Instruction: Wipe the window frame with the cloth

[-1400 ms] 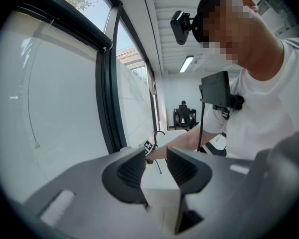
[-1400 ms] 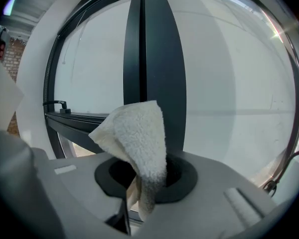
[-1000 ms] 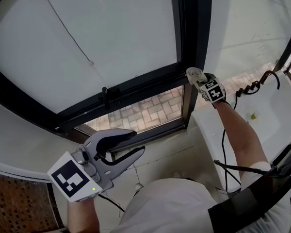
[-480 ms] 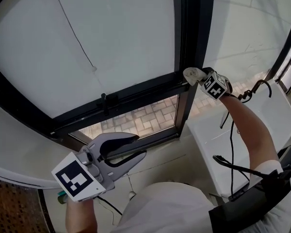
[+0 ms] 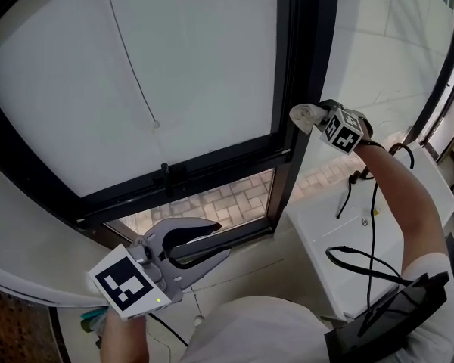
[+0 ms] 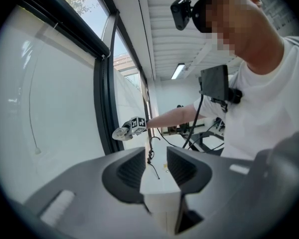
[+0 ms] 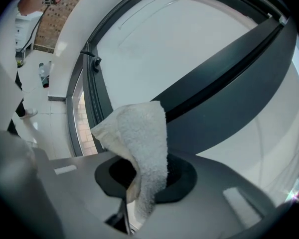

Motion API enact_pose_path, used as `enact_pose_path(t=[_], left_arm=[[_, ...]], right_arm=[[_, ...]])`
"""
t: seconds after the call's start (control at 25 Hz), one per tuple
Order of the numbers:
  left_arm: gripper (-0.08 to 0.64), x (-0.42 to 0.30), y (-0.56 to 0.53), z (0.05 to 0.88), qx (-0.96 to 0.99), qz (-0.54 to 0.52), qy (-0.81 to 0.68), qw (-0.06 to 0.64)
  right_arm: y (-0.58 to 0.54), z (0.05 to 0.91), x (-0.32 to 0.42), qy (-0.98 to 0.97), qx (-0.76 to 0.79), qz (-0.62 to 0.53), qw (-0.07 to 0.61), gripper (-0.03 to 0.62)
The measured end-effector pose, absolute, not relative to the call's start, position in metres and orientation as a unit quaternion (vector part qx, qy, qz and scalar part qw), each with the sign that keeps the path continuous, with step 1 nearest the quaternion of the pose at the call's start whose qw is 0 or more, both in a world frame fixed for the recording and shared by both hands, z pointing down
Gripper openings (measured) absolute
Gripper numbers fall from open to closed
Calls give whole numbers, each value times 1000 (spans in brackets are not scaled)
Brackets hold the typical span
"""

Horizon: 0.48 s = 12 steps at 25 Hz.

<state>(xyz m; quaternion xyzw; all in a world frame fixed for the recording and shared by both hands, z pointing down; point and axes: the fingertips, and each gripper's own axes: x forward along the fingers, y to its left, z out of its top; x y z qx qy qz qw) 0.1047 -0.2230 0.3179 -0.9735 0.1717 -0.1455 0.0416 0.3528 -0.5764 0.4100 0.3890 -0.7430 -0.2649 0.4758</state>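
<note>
The black window frame's upright bar (image 5: 306, 66) runs down the middle of the head view, with frosted glass (image 5: 174, 74) to its left. My right gripper (image 5: 312, 116) is shut on a white terry cloth (image 5: 301, 114) and holds it against that bar's right edge, above the lower crossbar (image 5: 212, 165). In the right gripper view the cloth (image 7: 142, 138) stands out of the shut jaws of the right gripper (image 7: 145, 176), in front of the dark frame (image 7: 224, 83). My left gripper (image 5: 218, 239) hangs low at the left, open and holding nothing. The left gripper (image 6: 156, 158) looks toward the far cloth (image 6: 120, 132).
A white counter (image 5: 340, 225) with black cables (image 5: 359, 259) lies under my right arm. Brick paving (image 5: 212, 199) shows through the lower pane. A small black handle (image 5: 165, 171) sticks up from the crossbar. Another dark frame (image 5: 439, 74) stands at the far right.
My right gripper has slid up the upright bar with the cloth. The left gripper stays low and open, drifting slightly right.
</note>
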Motion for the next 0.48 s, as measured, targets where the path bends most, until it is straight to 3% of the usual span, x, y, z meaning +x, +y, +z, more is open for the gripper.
enact_pose_path(t=[0.48], left_arm=[[152,98,-226,316,-977,-134,156,51]], right_arm=[[-582,299,366,-691,397,-337,502,74]])
